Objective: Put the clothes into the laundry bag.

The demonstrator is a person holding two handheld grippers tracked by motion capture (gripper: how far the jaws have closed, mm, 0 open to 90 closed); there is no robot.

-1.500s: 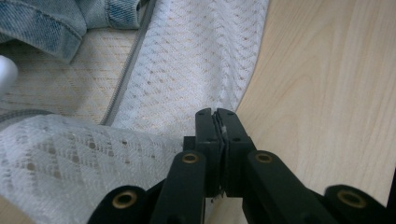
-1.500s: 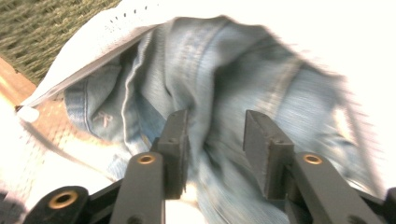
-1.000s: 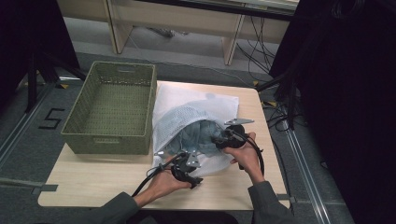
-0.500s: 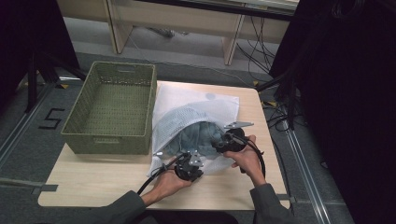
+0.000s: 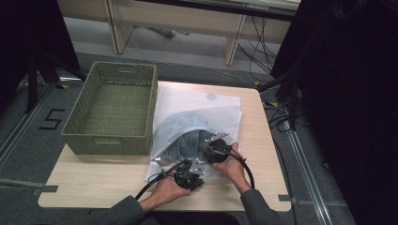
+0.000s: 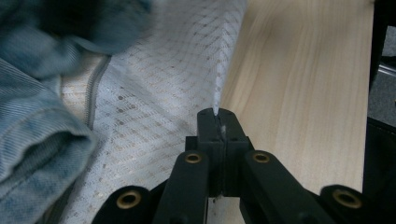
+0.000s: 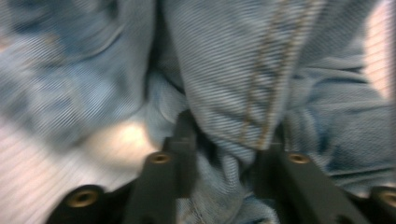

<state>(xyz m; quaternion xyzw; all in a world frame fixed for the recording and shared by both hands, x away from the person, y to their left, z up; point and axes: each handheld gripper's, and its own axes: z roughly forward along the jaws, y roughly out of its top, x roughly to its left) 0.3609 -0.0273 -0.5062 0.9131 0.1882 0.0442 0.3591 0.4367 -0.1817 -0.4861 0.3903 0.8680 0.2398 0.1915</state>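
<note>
A white mesh laundry bag (image 5: 197,105) lies on the wooden table (image 5: 94,183), with blue denim jeans (image 5: 187,140) bunched in its near end. My left gripper (image 5: 190,173) sits at the bag's near edge. In the left gripper view it (image 6: 217,116) is shut on the edge of the mesh bag (image 6: 159,116), with the jeans (image 6: 32,140) to its left. My right gripper (image 5: 213,150) is pressed into the denim just beyond. In the right gripper view its jaws (image 7: 226,135) clamp a thick fold of the jeans (image 7: 224,70); that view is blurred.
An empty green woven basket (image 5: 112,140) stands on the table's left half, touching the bag's left side. Bare wood (image 6: 299,93) runs along the table's near and right edges. Cables trail from both grippers toward the person.
My left gripper has moved right and forward to the bag's edge and closed on it. My right gripper has shifted left and nearer with the denim.
</note>
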